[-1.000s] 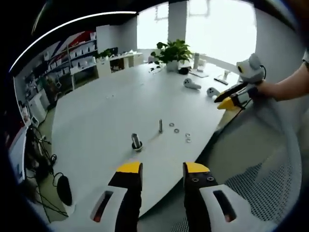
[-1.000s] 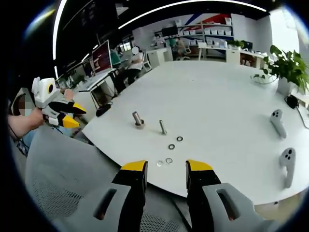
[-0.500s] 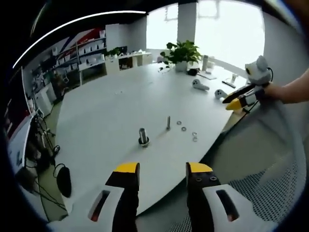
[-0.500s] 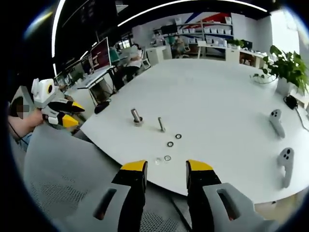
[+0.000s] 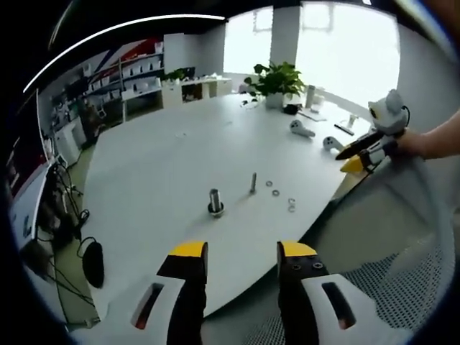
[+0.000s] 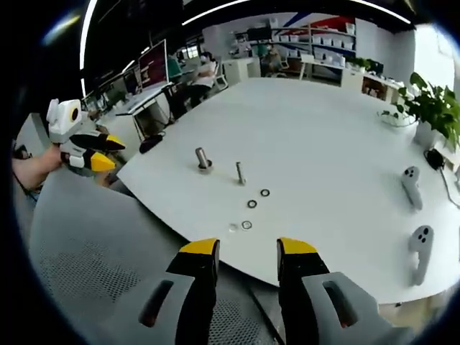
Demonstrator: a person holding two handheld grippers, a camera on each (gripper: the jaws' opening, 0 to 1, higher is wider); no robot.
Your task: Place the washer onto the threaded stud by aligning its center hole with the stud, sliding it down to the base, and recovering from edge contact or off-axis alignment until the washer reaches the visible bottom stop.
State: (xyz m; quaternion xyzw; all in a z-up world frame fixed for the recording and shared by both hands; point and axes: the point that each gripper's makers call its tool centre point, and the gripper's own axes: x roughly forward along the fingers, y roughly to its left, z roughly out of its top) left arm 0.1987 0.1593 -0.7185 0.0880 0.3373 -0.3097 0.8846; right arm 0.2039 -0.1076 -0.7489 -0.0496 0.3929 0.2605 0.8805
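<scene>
**Two grippers poised off the counter's edge, washers lying loose beside the stud**

The left gripper (image 5: pixel 235 253) and the right gripper (image 6: pixel 239 250) hang over a grey mesh chair (image 6: pixel 86 273), short of the white counter (image 6: pixel 323 144), each with fingers spread apart and holding nothing. In the right gripper view the counter's curved near edge runs just ahead of the yellow fingertips. Just past that edge lie four small washers (image 6: pixel 246 225), flat on the surface and apart from one another; one is pale and hard to make out. Beyond them the thin threaded stud (image 6: pixel 240 172) stands upright, bare, with a thicker bolt (image 6: pixel 203 159) on a base just beside it. Open white surface surrounds the group on all sides. Farther right lie two white handheld controllers (image 6: pixel 412 184); a potted plant (image 6: pixel 431 108) stands at the far edge. Shelving and seated people at desks fill the background, too small to read.
</scene>
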